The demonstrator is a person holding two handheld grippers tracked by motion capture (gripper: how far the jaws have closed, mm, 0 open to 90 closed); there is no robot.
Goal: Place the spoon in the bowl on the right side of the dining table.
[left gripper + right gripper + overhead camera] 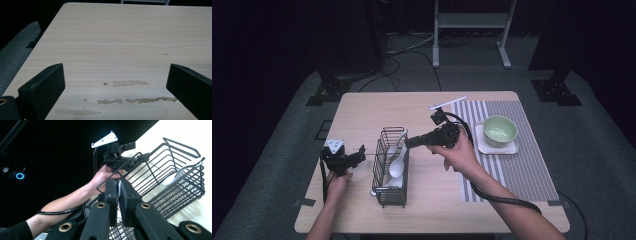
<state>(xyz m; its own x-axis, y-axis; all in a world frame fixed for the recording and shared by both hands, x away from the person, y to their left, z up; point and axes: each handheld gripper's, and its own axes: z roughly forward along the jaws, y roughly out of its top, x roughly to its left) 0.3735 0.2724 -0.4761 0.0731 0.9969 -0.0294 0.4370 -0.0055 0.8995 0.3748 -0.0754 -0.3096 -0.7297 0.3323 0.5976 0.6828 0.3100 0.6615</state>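
Observation:
A black wire basket (382,175) stands left of the table's middle with white spoons (396,169) lying in it. My right gripper (409,142) reaches in from the right, over the basket's far right rim. In the right gripper view its jaws (119,184) are pressed together on a thin white strip, which looks like a spoon's handle. Past them I see the basket (175,155) and another spoon (180,173). My left gripper (357,156) rests left of the basket, level and pointing at it. It stands open (116,72) over bare wood with nothing between the fingers.
A green bowl (500,130) sits on a white square plate (497,148) on a striped placemat (517,175) at the right. The wooden table (362,110) has worn patches (130,83) ahead of the left gripper. Stands and cables are on the floor beyond.

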